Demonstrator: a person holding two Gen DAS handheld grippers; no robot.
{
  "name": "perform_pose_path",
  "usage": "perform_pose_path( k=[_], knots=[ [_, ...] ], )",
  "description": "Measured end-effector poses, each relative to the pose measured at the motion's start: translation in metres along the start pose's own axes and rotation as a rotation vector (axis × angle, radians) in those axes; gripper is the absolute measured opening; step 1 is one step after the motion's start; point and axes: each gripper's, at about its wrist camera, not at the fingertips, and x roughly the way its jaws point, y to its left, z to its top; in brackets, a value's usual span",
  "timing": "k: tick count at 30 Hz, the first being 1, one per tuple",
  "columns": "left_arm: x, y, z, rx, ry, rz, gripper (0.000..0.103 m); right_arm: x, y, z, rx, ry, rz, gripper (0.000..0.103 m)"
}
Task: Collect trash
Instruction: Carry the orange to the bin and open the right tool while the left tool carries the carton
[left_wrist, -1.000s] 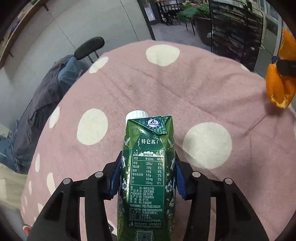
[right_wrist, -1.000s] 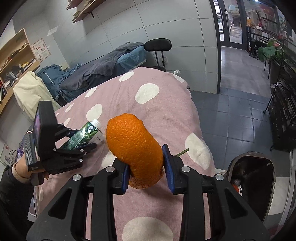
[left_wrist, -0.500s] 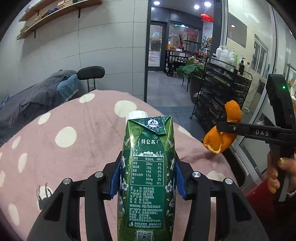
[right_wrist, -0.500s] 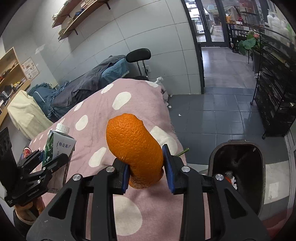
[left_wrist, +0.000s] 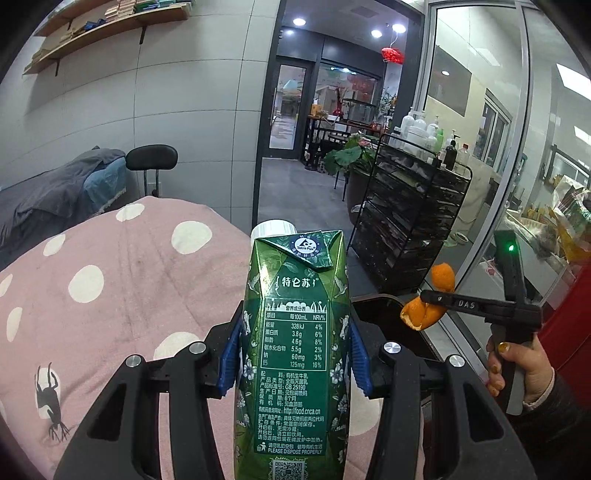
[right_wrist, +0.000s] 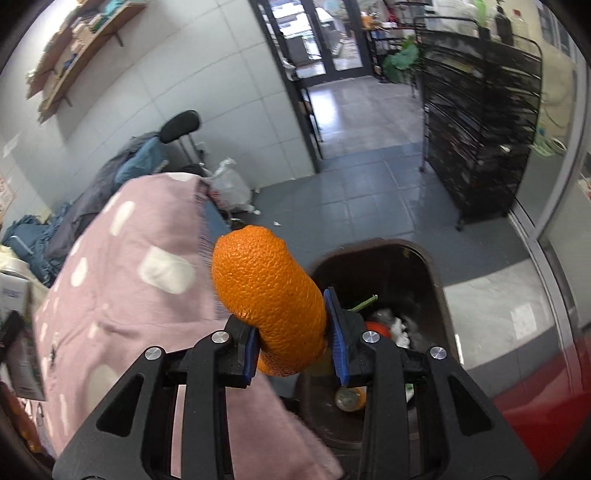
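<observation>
A pink blanket with white spots covers the bed that fills the left of both wrist views; its edge falls away toward a grey tiled floor. Beside the blanket's edge, on the floor, stands a dark open trash bin with bits of rubbish lying inside it. Across the floor a black wire rack carries bottles on its top shelf.

The left tongs pinch a green milk carton upright, the blue pads pressed against its two sides, its white cap at the top. The carton hangs above the blanket, near the bed's edge.

The right tongs pinch a piece of orange peel, blue pads against both sides. In the right wrist view the peel shows in front of the bin's open mouth. In the left wrist view the same peel appears off to the right, and the person's hand grips the tool's handle.
</observation>
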Motion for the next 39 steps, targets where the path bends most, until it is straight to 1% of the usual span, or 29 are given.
perform_pose_path(
  k=[1, 5, 10, 18, 21, 25, 27, 28, 29, 36, 39],
  knots=[
    [0.002, -0.003, 0.001, 0.001, 0.001, -0.009, 0.048, 0.007, -0.009, -0.003, 0.011, 0.015, -0.022, 0.032],
    [0.006, -0.018, 0.002, 0.016, 0.002, -0.030, 0.048, 0.035, -0.036, -0.014, 0.049, 0.074, -0.064, 0.032],
    [0.013, -0.033, 0.006, 0.034, 0.005, -0.056, 0.048, 0.075, -0.064, -0.021, 0.091, 0.153, -0.101, 0.032],
    [0.021, -0.053, 0.007, 0.065, 0.008, -0.092, 0.048, 0.128, -0.089, -0.040, 0.125, 0.265, -0.141, 0.033],
    [0.024, -0.058, 0.007, 0.066, 0.011, -0.108, 0.048, 0.142, -0.097, -0.045, 0.141, 0.294, -0.152, 0.037],
    [0.026, -0.065, 0.008, 0.075, 0.012, -0.116, 0.048, 0.151, -0.108, -0.050, 0.175, 0.308, -0.153, 0.048],
    [0.026, -0.067, 0.009, 0.076, 0.013, -0.125, 0.048, 0.151, -0.111, -0.052, 0.183, 0.307, -0.151, 0.057],
    [0.026, -0.067, 0.009, 0.075, 0.013, -0.131, 0.048, 0.149, -0.113, -0.052, 0.190, 0.299, -0.153, 0.067],
    [0.026, -0.067, 0.009, 0.072, 0.013, -0.137, 0.048, 0.147, -0.114, -0.053, 0.195, 0.290, -0.159, 0.069],
    [0.034, -0.081, 0.014, 0.093, 0.020, -0.162, 0.048, 0.126, -0.115, -0.056, 0.202, 0.255, -0.168, 0.069],
    [0.042, -0.091, 0.016, 0.099, 0.027, -0.195, 0.048, 0.111, -0.114, -0.058, 0.200, 0.226, -0.166, 0.069]
  ],
)
